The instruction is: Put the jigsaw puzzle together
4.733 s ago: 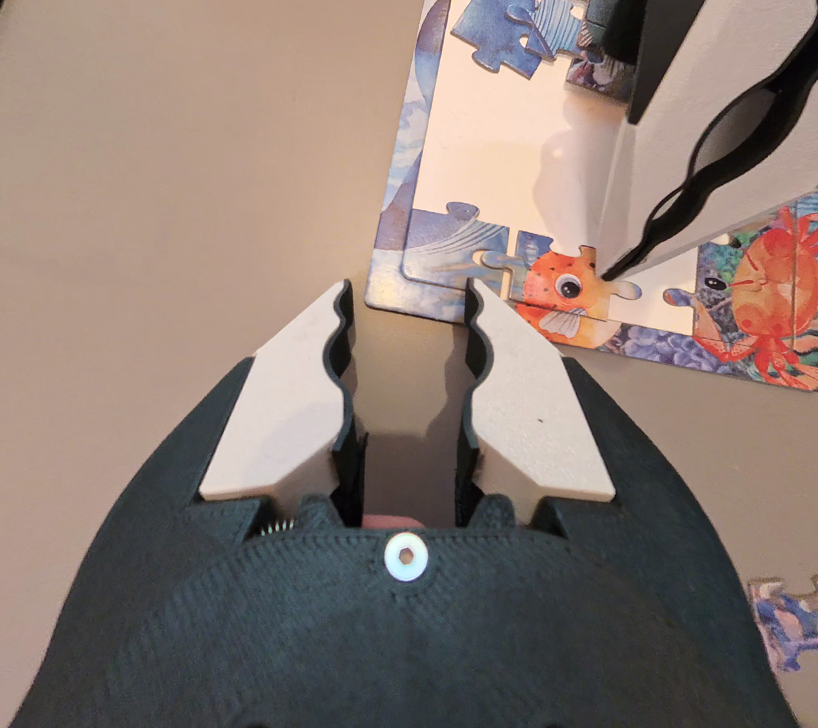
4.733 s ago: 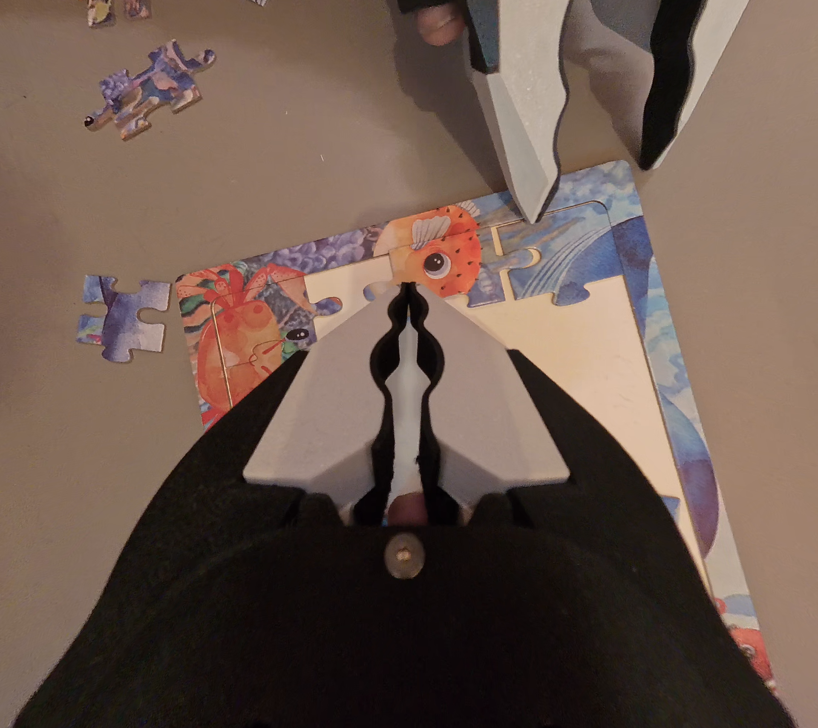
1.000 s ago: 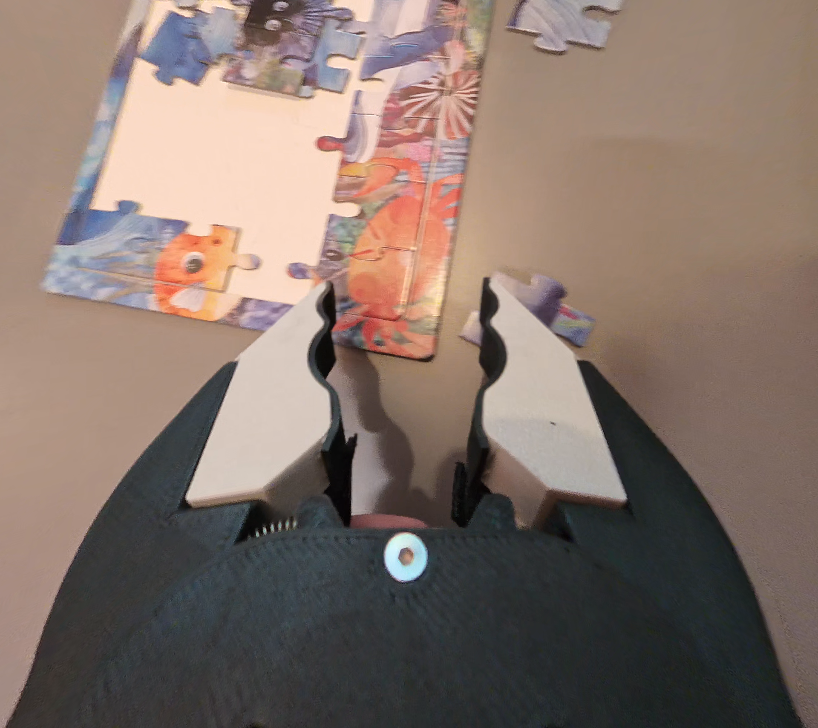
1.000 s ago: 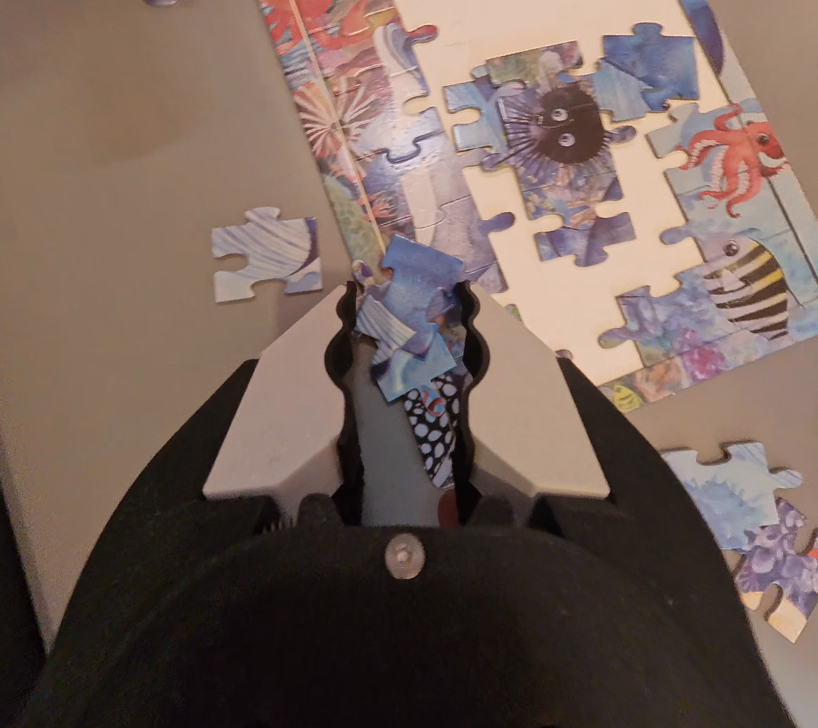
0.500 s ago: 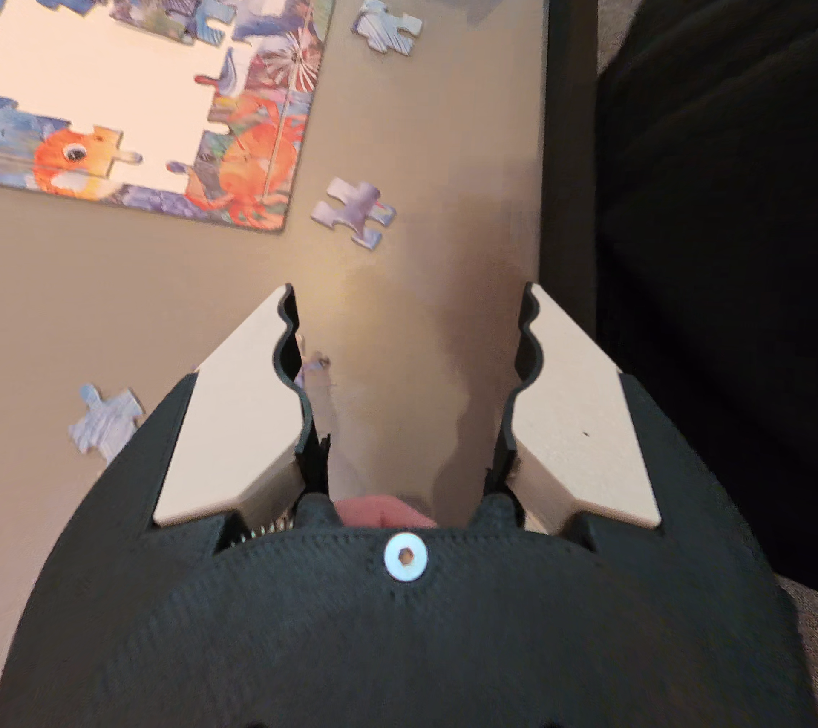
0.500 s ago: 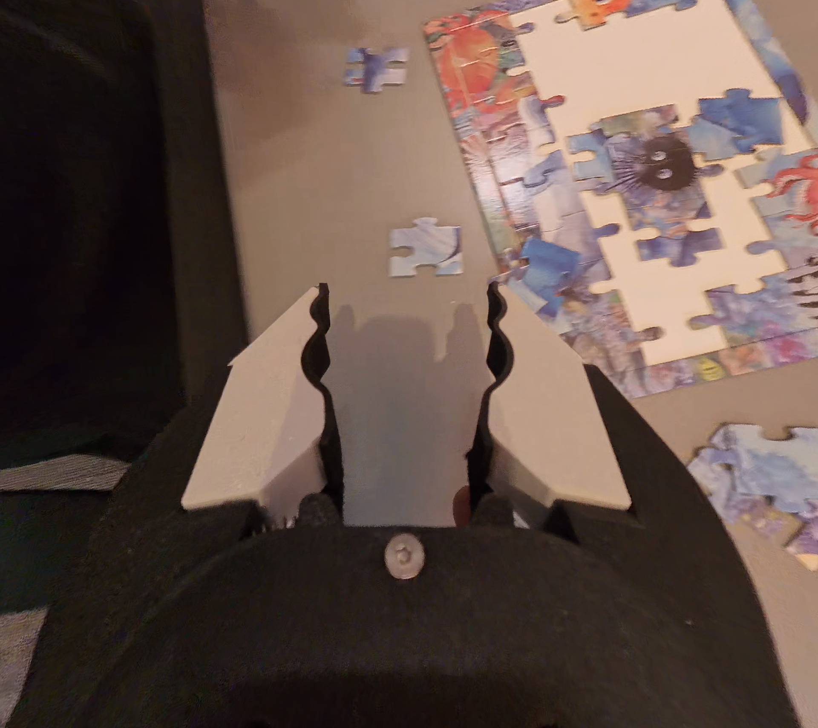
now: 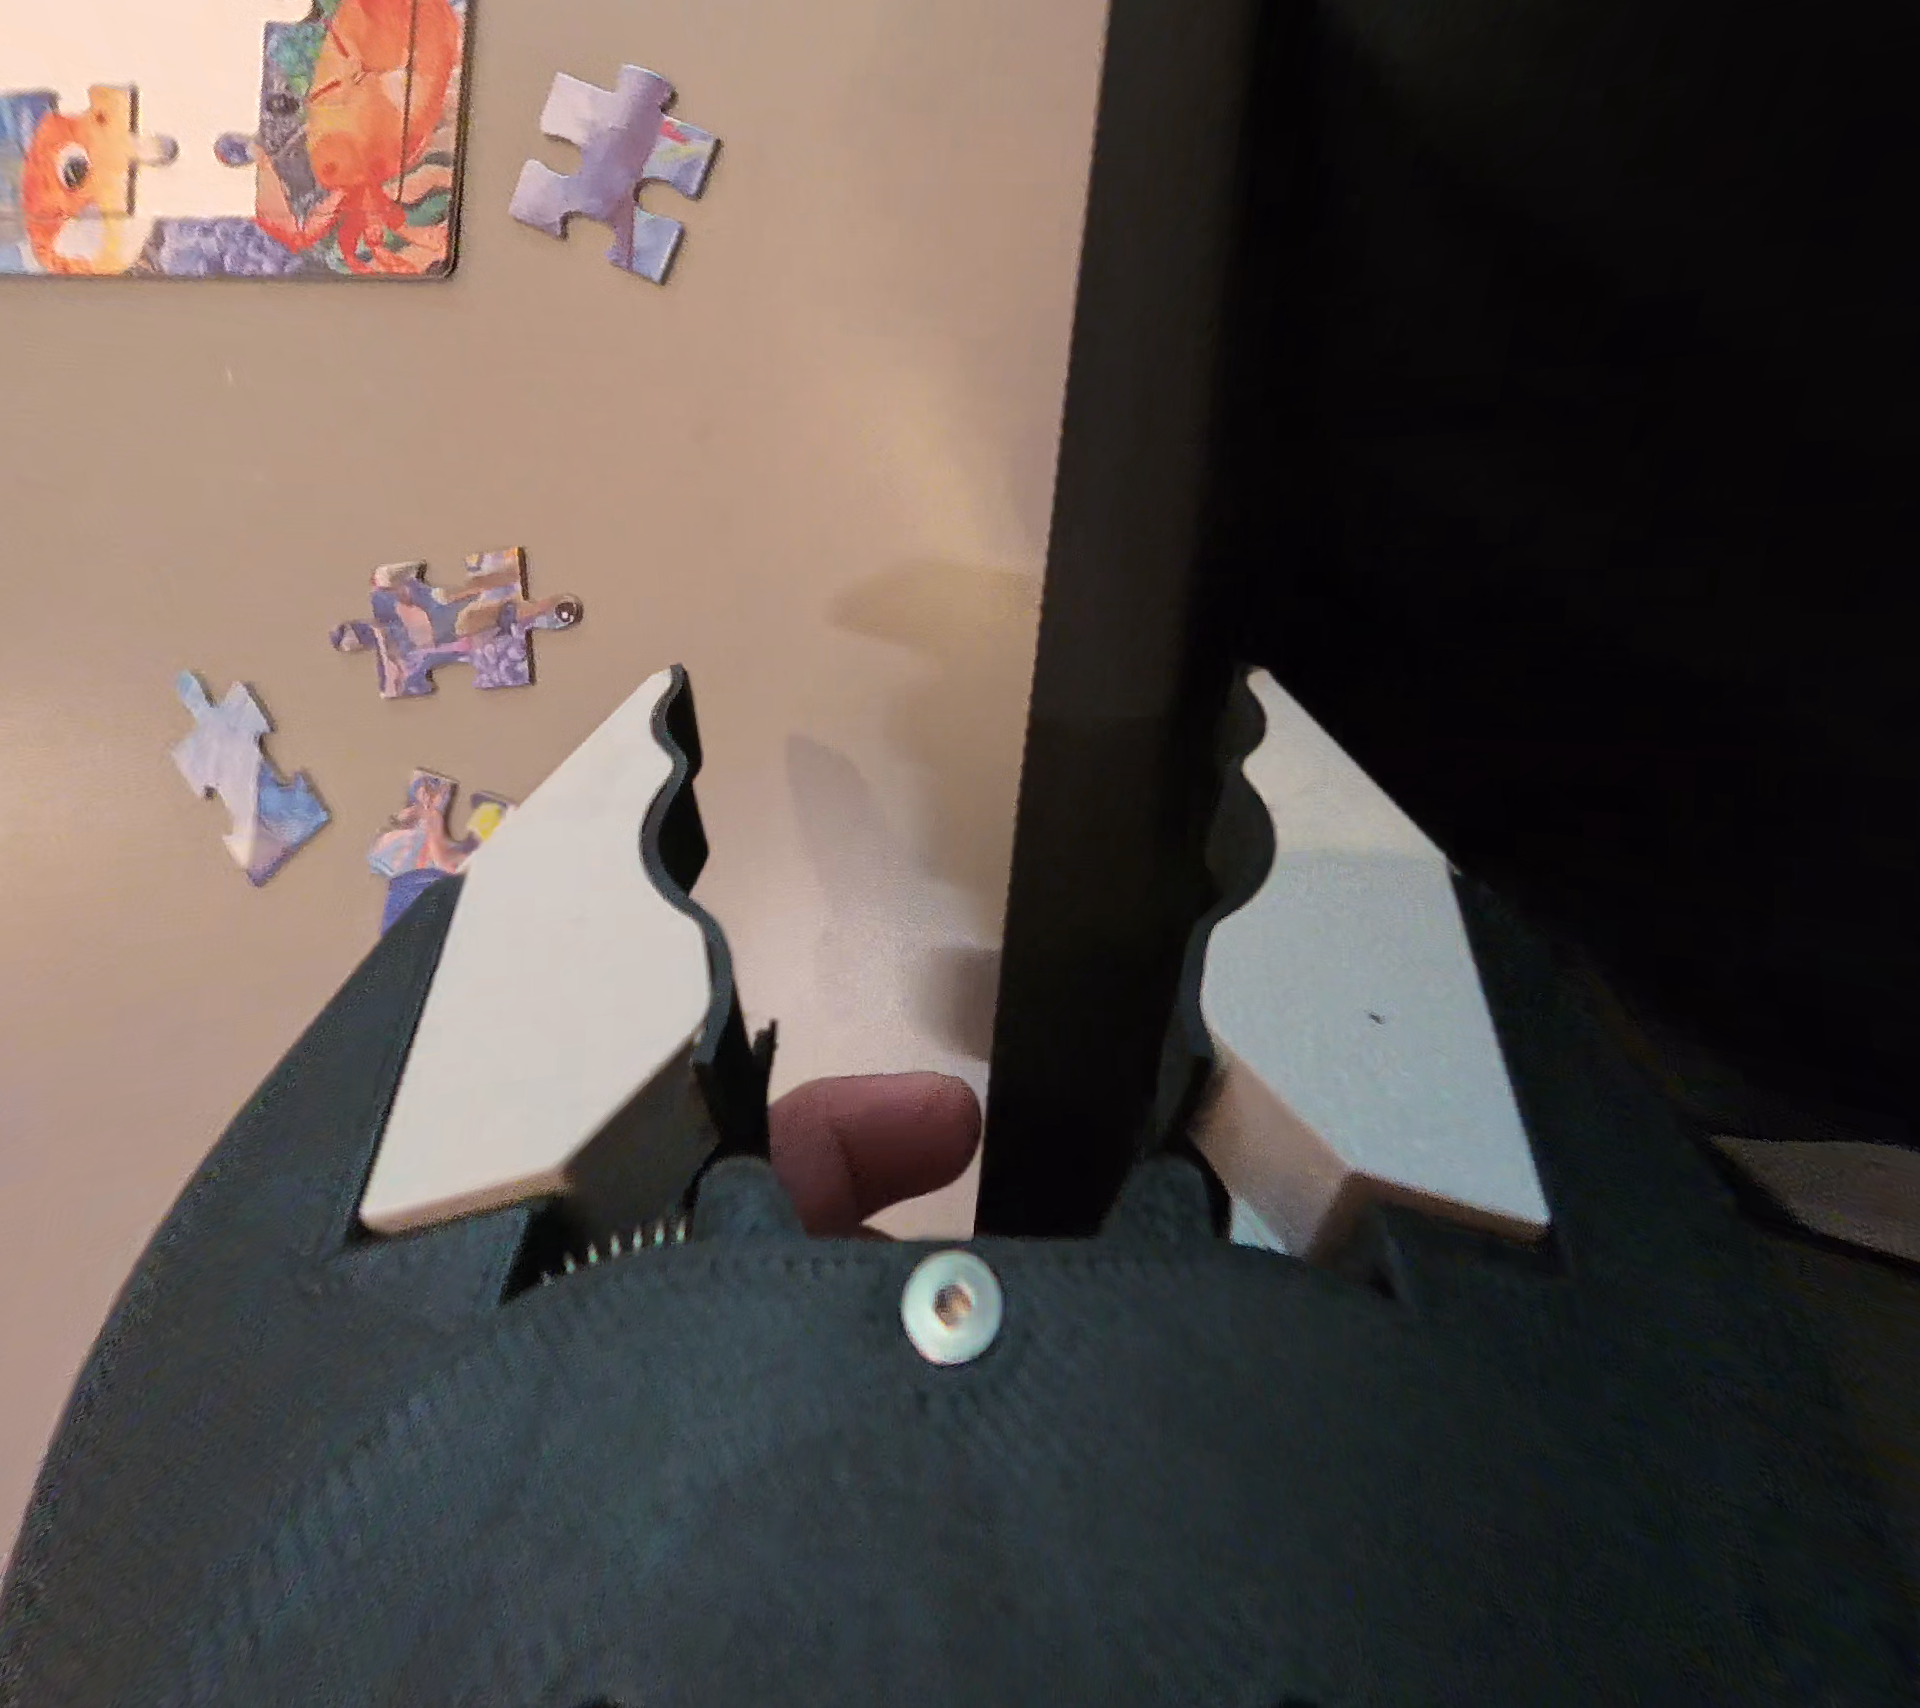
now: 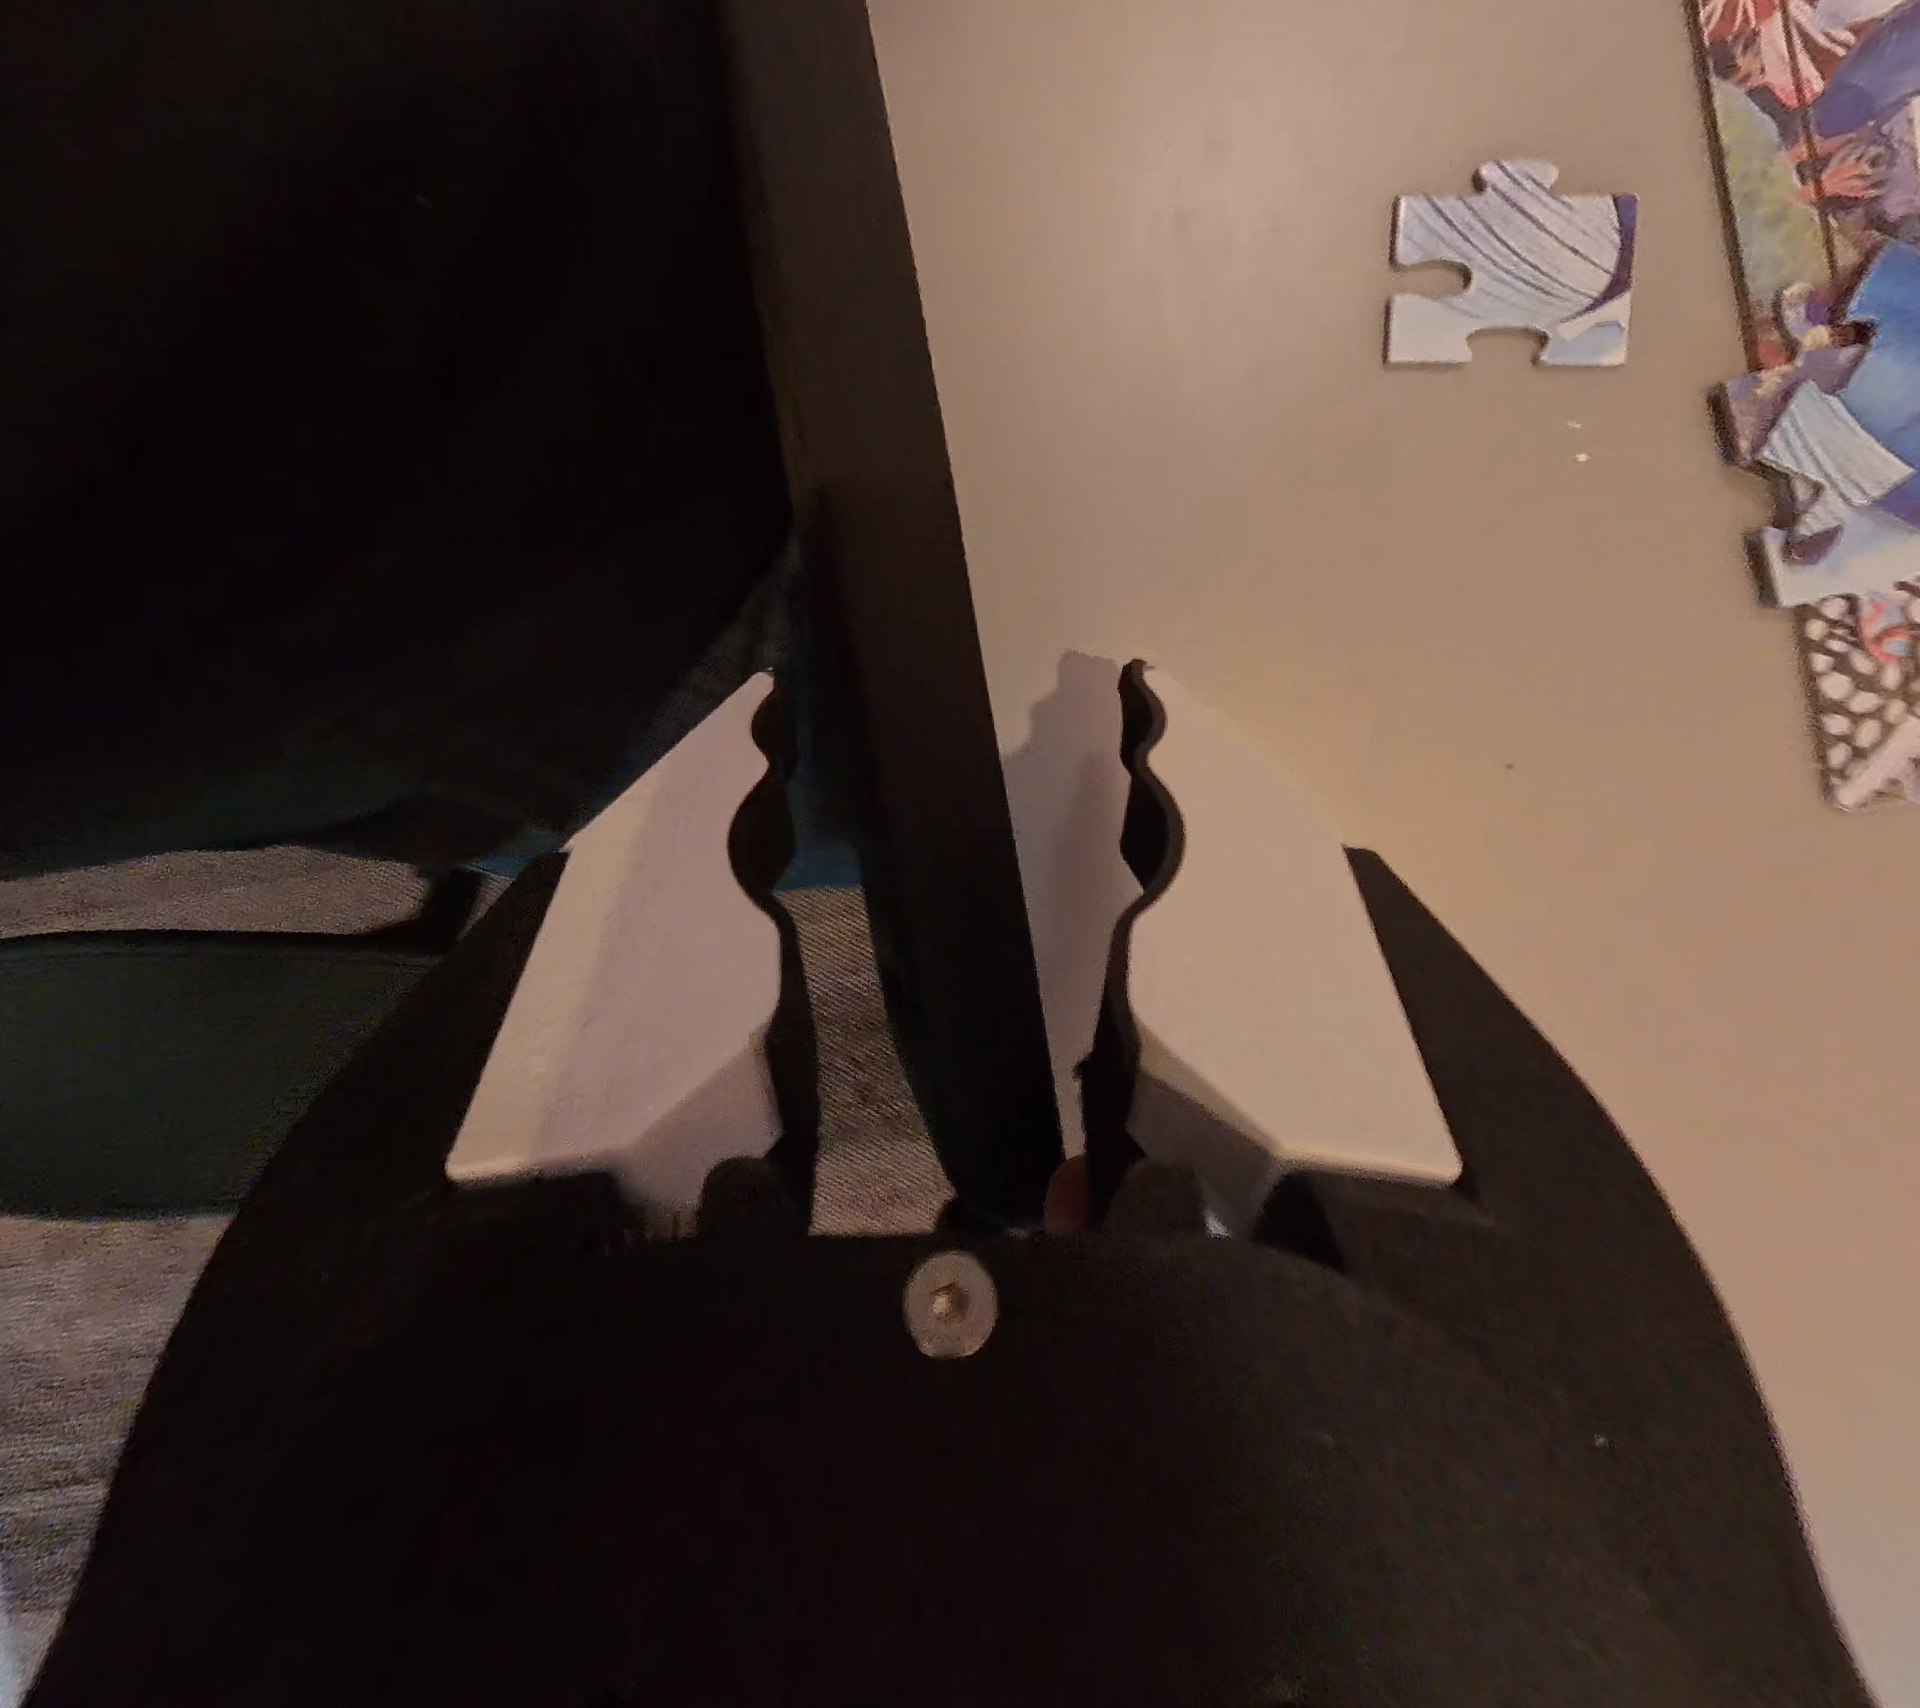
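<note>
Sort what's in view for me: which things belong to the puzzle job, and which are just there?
Belongs to the job:
puzzle board, partly filled
lilac loose piece
three loose pieces by the left gripper
striped pale-blue piece
pile of pieces at the board's edge
right gripper

Just there:
black table edge
tan tabletop

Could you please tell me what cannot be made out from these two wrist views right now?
- Left wrist view: most of the puzzle board is cut off by the top and left edges.
- Left wrist view: one loose piece is partly hidden behind the left gripper.
- Right wrist view: a pile of pieces runs off the right edge.
- Both views: beyond the table edge is too dark to read.
</note>
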A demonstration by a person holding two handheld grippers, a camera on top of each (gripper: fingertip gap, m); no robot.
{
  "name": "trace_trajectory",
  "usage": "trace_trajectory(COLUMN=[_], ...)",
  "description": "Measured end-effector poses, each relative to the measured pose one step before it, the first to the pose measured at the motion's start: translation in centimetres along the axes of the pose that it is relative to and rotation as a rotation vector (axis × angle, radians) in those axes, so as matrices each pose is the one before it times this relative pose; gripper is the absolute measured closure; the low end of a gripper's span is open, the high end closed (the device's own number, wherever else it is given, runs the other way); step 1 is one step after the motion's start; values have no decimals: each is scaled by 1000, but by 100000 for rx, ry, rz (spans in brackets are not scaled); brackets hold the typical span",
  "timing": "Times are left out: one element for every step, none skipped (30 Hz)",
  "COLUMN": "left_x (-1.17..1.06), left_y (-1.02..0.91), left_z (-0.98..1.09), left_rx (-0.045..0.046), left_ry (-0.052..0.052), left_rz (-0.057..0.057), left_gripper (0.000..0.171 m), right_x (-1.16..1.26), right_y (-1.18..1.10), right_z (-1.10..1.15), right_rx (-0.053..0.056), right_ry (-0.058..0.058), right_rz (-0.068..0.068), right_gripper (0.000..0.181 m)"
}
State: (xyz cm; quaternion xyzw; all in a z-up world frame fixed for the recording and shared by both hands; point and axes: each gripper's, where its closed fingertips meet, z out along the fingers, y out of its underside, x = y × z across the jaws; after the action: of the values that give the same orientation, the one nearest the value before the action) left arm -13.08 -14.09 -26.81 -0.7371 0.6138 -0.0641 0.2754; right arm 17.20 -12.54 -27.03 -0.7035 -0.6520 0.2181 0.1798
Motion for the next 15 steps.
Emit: trace_trajectory(left_x=[231, 226, -22, 314, 319, 77, 7, 380, 517, -39, -82, -81, 82, 69, 112], left_y=[298, -64, 219, 155, 78, 73, -20, 138, 276, 141, 59, 4, -83, 2, -41], left_z=[486, 261, 310, 274, 167, 173, 173, 366, 576, 492, 277, 75, -19, 26, 18], left_rx=[-1245, 866, -1127, -527, -718, -918, -689, -1054, -1676, -200, 939, 563, 422, -326, 132], left_ry=[-1423, 178, -1289, 497, 740, -478, -885, -296, 566, -3042, -3513, -1499, -614, -1499, -1893], left_rz=[3788, 1010, 467, 999, 665, 1469, 3265, 3163, 1752, 2161, 3209, 876, 883, 734, 275], left_gripper=[71, 70, 65, 67, 71, 72, 74, 79, 85, 82, 80, 80, 81, 83, 84], right_x=[369, 143, -46, 100, 18, -63, -278, -566, -71, -38, 33, 79, 28, 17, -298], right_y=[538, 628, 117, 20, 58, -21, 35, 115, -143, -3, 14, -52, -133, -17, -91], right_z=[397, 421, 246, 57, 16, 77, 194, 248, 121, 103, 49, 91, 72, 10, -8], right_rx=[-4011, -4799, -1206, -80, -163, 192, -73, -424, 1433, -580, -1581, -493, 1286, 1235, 603], right_ry=[4270, 1546, -303, 542, -31, -695, -1455, -3110, 1171, 1539, 1235, 1396, 883, 511, -852], right_rz=[-2585, -1746, -365, -211, 119, 497, 469, 904, -1608, -1962, -1758, -4048, -2826, -1063, -1148], right_gripper=[124, 127, 128, 129, 129, 129, 131, 137, 136, 135, 137, 141, 144, 145, 152])
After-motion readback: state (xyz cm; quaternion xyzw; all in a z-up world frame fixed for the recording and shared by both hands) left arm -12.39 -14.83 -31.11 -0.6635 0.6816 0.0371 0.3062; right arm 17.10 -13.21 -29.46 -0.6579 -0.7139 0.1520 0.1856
